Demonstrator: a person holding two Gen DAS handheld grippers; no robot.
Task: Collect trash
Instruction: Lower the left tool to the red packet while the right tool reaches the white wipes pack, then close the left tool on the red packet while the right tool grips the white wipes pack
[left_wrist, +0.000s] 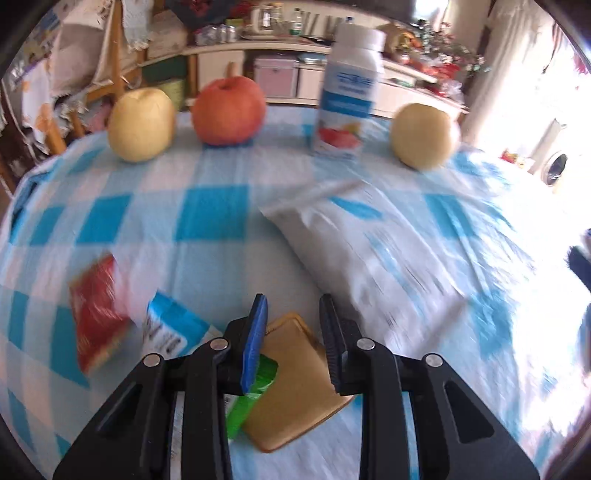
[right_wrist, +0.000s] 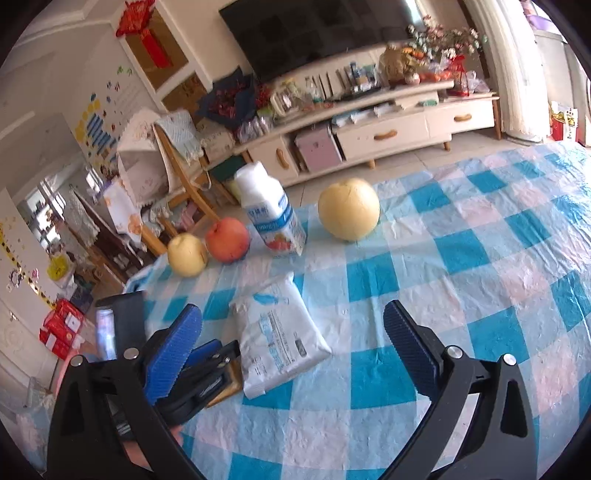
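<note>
Left gripper (left_wrist: 291, 314), jaws spread above the tan wrapper (left_wrist: 299, 384) and green wrapper (left_wrist: 251, 395) on the checked counter (left_wrist: 207, 214); right gripper (right_wrist: 291, 332), jaws spread wide near the white pouch (right_wrist: 277, 332): lower squarely, close on one wrapper only.

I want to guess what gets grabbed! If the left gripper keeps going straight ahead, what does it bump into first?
Probably the tan packet, which lies right between the open left gripper fingers with a green wrapper beside it. Depth is hard to judge here.
</note>
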